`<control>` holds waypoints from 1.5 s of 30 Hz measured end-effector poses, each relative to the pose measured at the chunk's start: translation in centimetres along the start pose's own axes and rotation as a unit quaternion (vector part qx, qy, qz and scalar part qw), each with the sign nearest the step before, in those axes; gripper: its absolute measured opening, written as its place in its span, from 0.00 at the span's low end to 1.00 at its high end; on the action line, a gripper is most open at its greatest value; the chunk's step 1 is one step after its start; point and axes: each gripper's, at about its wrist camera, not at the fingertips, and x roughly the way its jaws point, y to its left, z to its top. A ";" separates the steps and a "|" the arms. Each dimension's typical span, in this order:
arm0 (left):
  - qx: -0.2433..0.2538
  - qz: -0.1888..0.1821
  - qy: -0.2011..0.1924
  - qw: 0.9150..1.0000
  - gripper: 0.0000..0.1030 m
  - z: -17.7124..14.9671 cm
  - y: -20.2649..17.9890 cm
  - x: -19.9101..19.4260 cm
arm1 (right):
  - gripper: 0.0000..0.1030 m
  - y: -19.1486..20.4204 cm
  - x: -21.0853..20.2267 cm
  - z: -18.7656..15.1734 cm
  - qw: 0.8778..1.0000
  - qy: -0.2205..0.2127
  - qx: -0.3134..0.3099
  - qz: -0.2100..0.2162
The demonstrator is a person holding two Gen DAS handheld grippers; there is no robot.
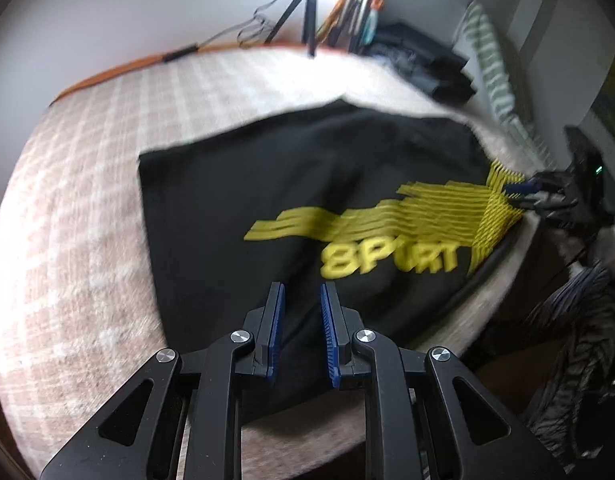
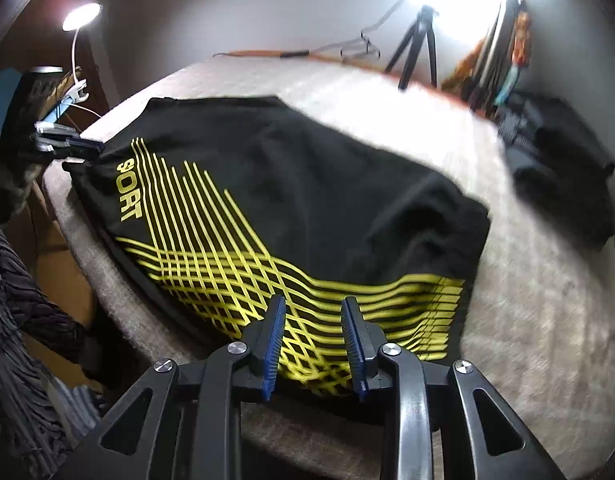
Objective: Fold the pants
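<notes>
Black pants [image 1: 267,184] with yellow stripes and yellow lettering lie folded on a beige checked cloth over the table [image 1: 87,200]. My left gripper [image 1: 302,288] is open and empty, just above the near edge of the pants. In the right wrist view the pants [image 2: 307,184] fill the middle. My right gripper [image 2: 314,304] is open and empty over the striped near corner. The right gripper also shows in the left wrist view [image 1: 523,192] at the pants' right edge. The left gripper shows in the right wrist view [image 2: 67,144] at the far left corner.
A dark folded garment [image 2: 559,168] lies at the back right of the table. A small tripod [image 2: 417,40], a wire hanger [image 2: 347,50] and upright books [image 1: 359,4] stand along the back edge. A clip lamp [image 2: 79,16] is at the left.
</notes>
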 end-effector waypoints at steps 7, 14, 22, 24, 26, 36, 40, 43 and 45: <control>-0.078 0.018 -0.018 0.997 0.16 -1.8 3.8 -2.5 | 0.30 -1.9 0.3 -1.2 0.999 0.028 0.020 -0.037; -0.192 -0.026 -0.043 0.980 0.44 -4.0 5.8 -4.8 | 0.31 -1.6 -0.7 0.2 0.998 0.006 0.023 -0.056; -0.293 -0.045 -0.041 0.954 0.45 -6.0 6.3 -4.9 | 0.47 0.9 -2.1 3.1 0.999 -0.045 0.023 -0.010; -0.300 -0.036 -0.042 0.952 0.45 -6.1 6.5 -4.8 | 0.50 1.6 -2.0 3.9 0.998 -0.052 0.024 0.008; -0.305 -0.029 -0.039 0.951 0.45 -5.9 6.6 -4.4 | 0.51 2.3 -1.7 4.5 0.998 -0.055 0.024 0.024; -0.298 -0.027 -0.037 0.953 0.45 -4.8 6.5 -3.1 | 0.54 4.9 -0.4 7.0 0.996 -0.057 0.017 0.065; -0.296 -0.031 -0.042 0.954 0.45 -4.6 6.6 -2.9 | 0.54 5.9 0.2 7.9 0.995 -0.056 0.014 0.077; -0.299 -0.042 -0.045 0.952 0.45 -4.6 6.6 -2.8 | 0.55 6.7 0.7 8.9 0.994 -0.057 0.016 0.091; -0.298 -0.047 -0.049 0.952 0.43 -4.4 6.6 -2.7 | 0.56 7.2 1.2 9.7 0.993 -0.058 0.020 0.104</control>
